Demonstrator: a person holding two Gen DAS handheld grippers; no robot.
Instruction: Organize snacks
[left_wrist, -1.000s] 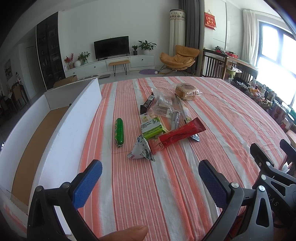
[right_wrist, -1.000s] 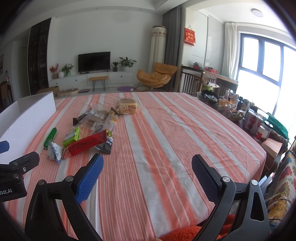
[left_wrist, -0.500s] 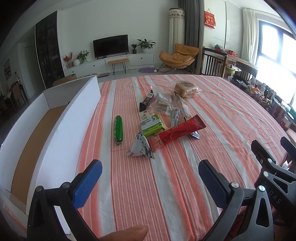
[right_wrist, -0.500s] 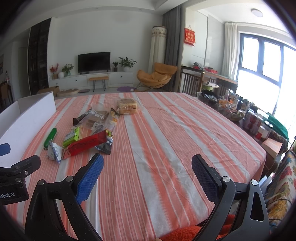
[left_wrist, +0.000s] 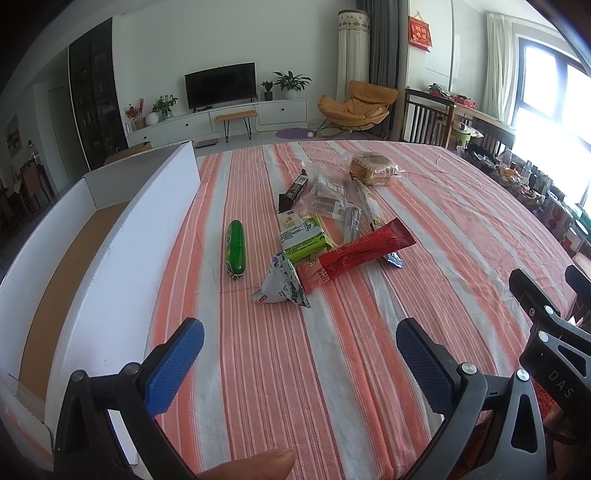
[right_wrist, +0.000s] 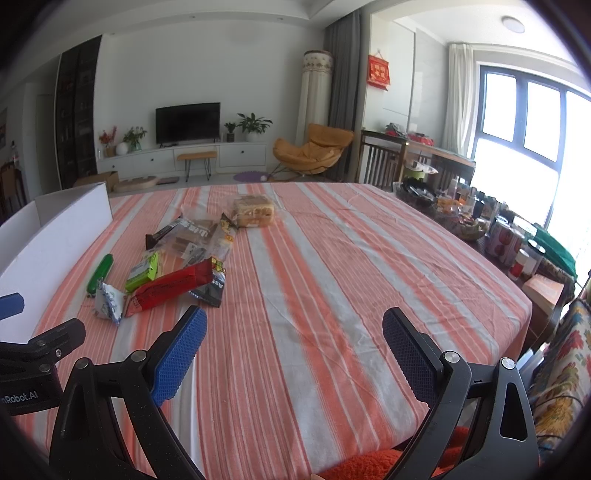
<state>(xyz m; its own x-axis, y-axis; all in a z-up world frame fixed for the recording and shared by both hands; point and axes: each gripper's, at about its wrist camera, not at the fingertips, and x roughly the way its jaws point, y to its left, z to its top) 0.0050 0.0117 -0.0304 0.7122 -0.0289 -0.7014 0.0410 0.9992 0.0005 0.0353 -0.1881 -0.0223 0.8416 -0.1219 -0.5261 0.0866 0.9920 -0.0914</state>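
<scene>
Snacks on the striped table, both grippers apart and holding nothing

Left wrist view. Our left gripper (left_wrist: 299, 354) hangs above the orange striped tablecloth (left_wrist: 351, 350) with its blue pads spread wide, nothing between them. At the left stands a white cardboard box (left_wrist: 122, 236); we see only its brown floor, and its near end is cut off by the frame. The snacks lie in a loose pile near the middle of the table: a green sausage stick (left_wrist: 235, 246) alone beside the box wall, a white triangular packet (left_wrist: 282, 286), a long red wrapper (left_wrist: 360, 254) lying partly over a green packet (left_wrist: 304, 240), a dark bar (left_wrist: 293, 192), clear bags (left_wrist: 328, 194) and a wrapped bread (left_wrist: 371, 169) farther away. A fingertip (left_wrist: 255, 467) shows at the bottom edge.

Right wrist view. Our right gripper (right_wrist: 291, 345) is also spread open over bare cloth, well apart from the pile. The box (right_wrist: 55, 225) shows only its outer wall here; its inside is hidden. The print on the wrappers is too small to read.
</scene>
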